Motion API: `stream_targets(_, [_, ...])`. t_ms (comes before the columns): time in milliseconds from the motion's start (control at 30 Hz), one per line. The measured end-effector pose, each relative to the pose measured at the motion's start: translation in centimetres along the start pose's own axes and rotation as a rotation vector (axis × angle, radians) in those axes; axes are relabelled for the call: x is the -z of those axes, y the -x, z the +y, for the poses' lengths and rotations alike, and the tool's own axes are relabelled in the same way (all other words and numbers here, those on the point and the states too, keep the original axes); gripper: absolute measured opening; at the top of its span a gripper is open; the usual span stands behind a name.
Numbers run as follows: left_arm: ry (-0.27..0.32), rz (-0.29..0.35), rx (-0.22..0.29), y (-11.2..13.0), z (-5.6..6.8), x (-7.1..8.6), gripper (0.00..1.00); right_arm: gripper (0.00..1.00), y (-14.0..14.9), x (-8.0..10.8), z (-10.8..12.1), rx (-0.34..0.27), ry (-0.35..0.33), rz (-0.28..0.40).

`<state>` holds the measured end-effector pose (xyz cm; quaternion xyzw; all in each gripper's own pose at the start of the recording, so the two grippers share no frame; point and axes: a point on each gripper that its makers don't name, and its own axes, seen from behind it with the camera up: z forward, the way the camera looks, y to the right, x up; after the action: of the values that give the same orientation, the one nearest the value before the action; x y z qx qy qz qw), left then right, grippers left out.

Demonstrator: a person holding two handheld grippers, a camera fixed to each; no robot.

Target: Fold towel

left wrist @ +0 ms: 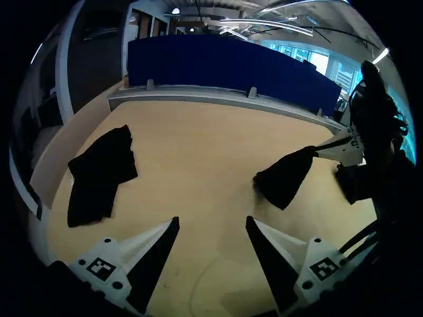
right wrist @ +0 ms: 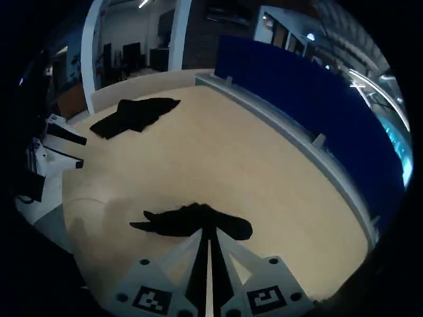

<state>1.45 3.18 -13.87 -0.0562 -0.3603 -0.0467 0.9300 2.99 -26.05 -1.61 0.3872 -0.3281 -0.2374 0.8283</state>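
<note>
Towel, dark, sits pinched in the right hand-held gripper on the tabletop; left hand-held gripper gapes open; second dark cloth, perhaps another towel, lies apart.

An open-plan office or lab is suggested. A pale wooden table is bordered along its far edge by a blue partition screen. Long strip lights are hung from an exposed ceiling. Large windows are seen far right, and what look like dark monitors are seen beyond.
</note>
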Motion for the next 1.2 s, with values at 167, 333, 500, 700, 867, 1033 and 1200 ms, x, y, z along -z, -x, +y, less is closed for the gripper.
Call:
stream_targets(167, [0.015,0.020,-0.020,-1.4,0.6,0.0,0.93,0.03,-2.1,2.5,1.8,0.018,0.043,0.034])
stream_targets(333, [0.029,0.033,-0.038,-2.4,1.2,-0.2,0.93,0.03,-2.7,4.5,3.7,0.024,0.082,0.046])
stream_targets(500, [0.041,0.035,-0.049,-2.9,1.8,-0.2,0.93,0.03,-2.2,5.9,5.3,0.023,0.113,0.041])
stream_targets(700, [0.049,0.032,-0.054,-3.0,2.3,-0.4,0.93,0.03,-1.0,7.2,7.0,0.010,0.138,0.035])
stream_targets(867, [0.050,0.028,-0.062,-2.9,2.6,-0.6,0.94,0.03,-0.3,8.1,8.4,-0.009,0.151,0.038])
stream_targets(1033, [0.046,0.024,-0.072,-2.8,2.9,-0.7,0.93,0.03,0.7,9.2,9.9,-0.015,0.166,0.033])
stream_targets(1200, [0.041,0.019,-0.073,-2.8,3.1,-1.0,0.93,0.03,2.1,10.4,11.7,-0.018,0.183,0.022])
